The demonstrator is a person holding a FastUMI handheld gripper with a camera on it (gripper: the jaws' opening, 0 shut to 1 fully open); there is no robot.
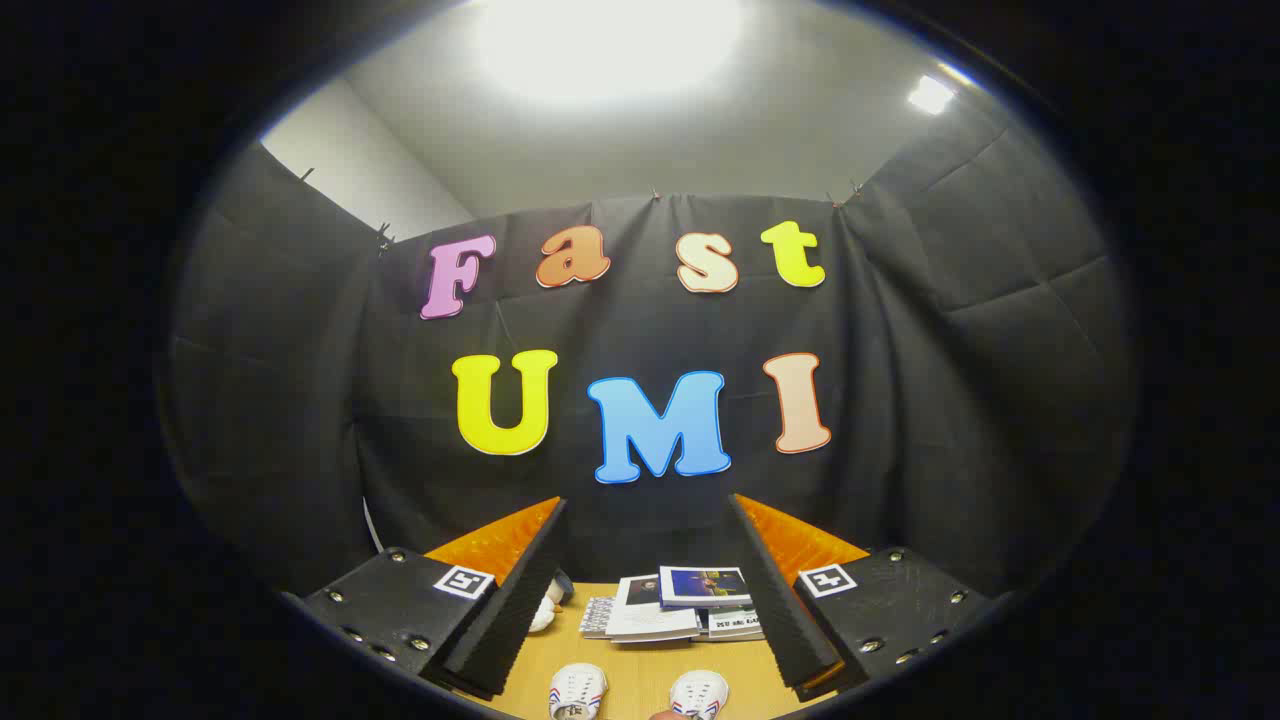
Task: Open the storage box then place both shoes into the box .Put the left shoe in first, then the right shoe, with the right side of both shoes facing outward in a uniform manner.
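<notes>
**Shoes ahead, nothing held**

The gripper (650,600) has its fingers spread wide, empty. Two shoes (578,690) lie side by side on the table (640,670), between and below the fingers. Likely light and soft (grip a firm heel rim). Books (670,605) lie just beyond them, crowding the table's far side.
</notes>
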